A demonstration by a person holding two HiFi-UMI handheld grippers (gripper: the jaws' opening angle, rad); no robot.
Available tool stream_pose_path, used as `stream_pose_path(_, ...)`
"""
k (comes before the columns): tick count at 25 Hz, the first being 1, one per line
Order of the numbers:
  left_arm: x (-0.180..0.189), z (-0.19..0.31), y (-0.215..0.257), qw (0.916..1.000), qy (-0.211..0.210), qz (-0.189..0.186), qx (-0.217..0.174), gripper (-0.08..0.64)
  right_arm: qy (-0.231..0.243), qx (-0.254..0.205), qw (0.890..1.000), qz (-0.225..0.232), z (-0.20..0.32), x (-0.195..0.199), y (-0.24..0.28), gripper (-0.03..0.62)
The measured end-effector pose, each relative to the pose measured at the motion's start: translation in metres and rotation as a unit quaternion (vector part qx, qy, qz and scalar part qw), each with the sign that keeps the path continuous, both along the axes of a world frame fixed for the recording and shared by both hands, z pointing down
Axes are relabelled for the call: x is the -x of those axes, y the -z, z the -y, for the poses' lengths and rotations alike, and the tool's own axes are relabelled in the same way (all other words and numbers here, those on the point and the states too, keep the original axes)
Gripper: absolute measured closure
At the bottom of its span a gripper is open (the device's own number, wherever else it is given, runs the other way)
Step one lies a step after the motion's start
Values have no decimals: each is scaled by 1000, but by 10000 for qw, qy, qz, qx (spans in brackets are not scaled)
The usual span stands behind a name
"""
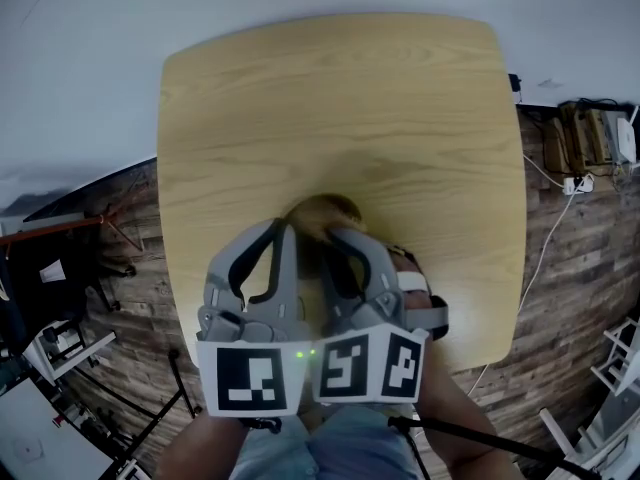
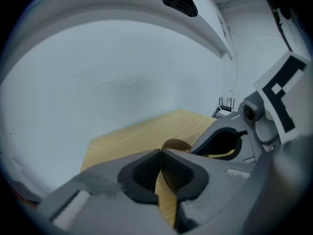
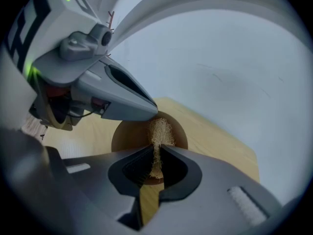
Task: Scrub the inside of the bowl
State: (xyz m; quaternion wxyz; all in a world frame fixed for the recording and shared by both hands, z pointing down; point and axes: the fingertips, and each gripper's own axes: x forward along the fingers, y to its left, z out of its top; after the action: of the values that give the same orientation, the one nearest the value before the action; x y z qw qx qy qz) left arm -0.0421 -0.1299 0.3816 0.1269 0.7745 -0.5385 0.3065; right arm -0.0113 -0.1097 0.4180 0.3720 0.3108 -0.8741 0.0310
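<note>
— Closest in first: what do the two tools have hold of?

— The right gripper (image 3: 157, 151) has its jaws closed down on a tan fibre scrubber (image 3: 159, 131). It is pinched thin between the pads, and a loose tuft stands out past the tips. The left gripper (image 2: 160, 152) has its jaws brought together with the tips touching, and I see nothing pinched between them.

— And the bowl?

— The bowl (image 3: 128, 137) sits on the nearer half of the table (image 1: 400, 98), just beyond both sets of tips. It is small and brown and looks wooden. The tuft hangs over its hollow. The left tips lie at its rim, but I cannot tell whether they press on it.

— How will it handle?

— Light and stiff, I'd judge, so on that smooth top it will likely skate or tip under a sideways rub. The rim is the place to steady it, opposite the side being scrubbed. The scrubber looks soft and springy, and a hold low on it leaves the tuft free to work.

— Farther out?

— Bare tabletop, then a pale wall (image 2: 122, 72), with plank floor (image 1: 580, 268) off to the side.
</note>
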Motion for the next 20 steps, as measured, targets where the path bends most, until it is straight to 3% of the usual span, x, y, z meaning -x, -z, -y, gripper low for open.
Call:
stream_pose_path(7,2,0,2,9999,-75,118,-49,531,657,-208,9976,105,-9,16,-1,557)
stream_pose_path(20,11,-4,-4,9998,87,173,9,531,1690,91,9855,124,-43,27,-3,560)
